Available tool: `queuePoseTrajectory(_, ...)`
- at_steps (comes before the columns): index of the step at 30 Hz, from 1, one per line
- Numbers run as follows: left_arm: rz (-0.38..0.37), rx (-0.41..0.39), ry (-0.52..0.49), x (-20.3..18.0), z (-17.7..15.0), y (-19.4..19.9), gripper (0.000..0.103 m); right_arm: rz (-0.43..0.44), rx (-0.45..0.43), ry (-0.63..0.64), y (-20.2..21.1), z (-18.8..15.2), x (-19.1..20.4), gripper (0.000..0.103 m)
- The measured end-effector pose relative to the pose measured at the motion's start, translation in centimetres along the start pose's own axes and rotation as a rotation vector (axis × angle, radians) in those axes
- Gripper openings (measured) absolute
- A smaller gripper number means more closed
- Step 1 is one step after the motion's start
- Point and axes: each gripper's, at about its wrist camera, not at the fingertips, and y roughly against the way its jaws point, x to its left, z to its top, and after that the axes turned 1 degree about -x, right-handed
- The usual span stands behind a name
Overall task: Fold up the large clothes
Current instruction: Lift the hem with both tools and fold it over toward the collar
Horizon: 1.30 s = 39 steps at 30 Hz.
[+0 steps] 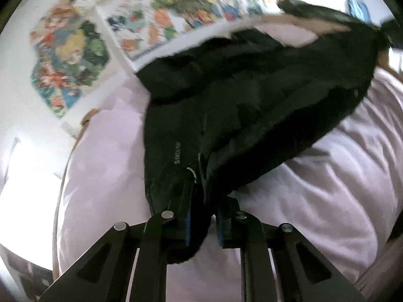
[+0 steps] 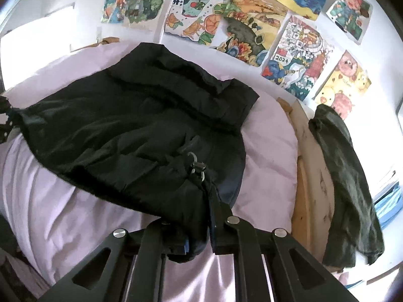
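Note:
A black padded jacket [image 1: 252, 88] [image 2: 131, 125] lies partly lifted over a pale pink quilt [image 1: 105, 166] [image 2: 63, 209] on a bed. My left gripper [image 1: 204, 224] is shut on the jacket's hem beside its zip, with black cloth bunched between the blue pads. In the right wrist view my right gripper [image 2: 199, 236] is shut on another part of the hem, close to a cord toggle [image 2: 197, 167]. The left gripper [image 2: 5, 120] shows at the far left edge of that view, where the jacket is pulled taut.
Colourful drawings [image 2: 241, 20] [image 1: 70, 50] cover the white wall behind the bed. A dark green garment [image 2: 347, 183] hangs over the wooden bed frame [image 2: 312, 176] on the right. The left wrist view is blurred.

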Motion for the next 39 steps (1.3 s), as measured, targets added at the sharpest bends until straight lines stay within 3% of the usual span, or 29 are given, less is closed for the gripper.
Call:
queuePoseTrajectory(5,0.041,-0.092,0.12,-0.2,-0.4,3.8,0.01,0.03,-0.038,0.023,2.9,-1.5,0.1,0.009)
queuePoseTrajectory(8,0.045,-0.2,0.174,-1.2,-0.5,8.3,0.01,0.06,-0.056,0.011,5.6,-2.4,-0.8,0.009)
queuePoseTrajectory(14,0.019,-0.301,0.212,-2.6,1.2,12.4,0.009,0.084,-0.11,-0.119,8.5,-2.9,-4.6,0.009)
queuePoseTrajectory(22,0.086,-0.278,0.128,-1.4,10.2,11.1,0.009,0.078,-0.111,-0.286,7.4,0.1,-7.5,0.009)
queuePoseTrajectory(29,0.083,-0.241,0.256,3.9,16.4,6.7,0.009,0.053,-0.175,-0.384,5.6,4.7,-9.9,0.009)
queuePoseTrajectory(39,0.192,-0.286,0.312,8.0,22.1,1.4,0.004,-0.019,-0.266,-0.434,-1.1,11.9,-13.3,0.009)
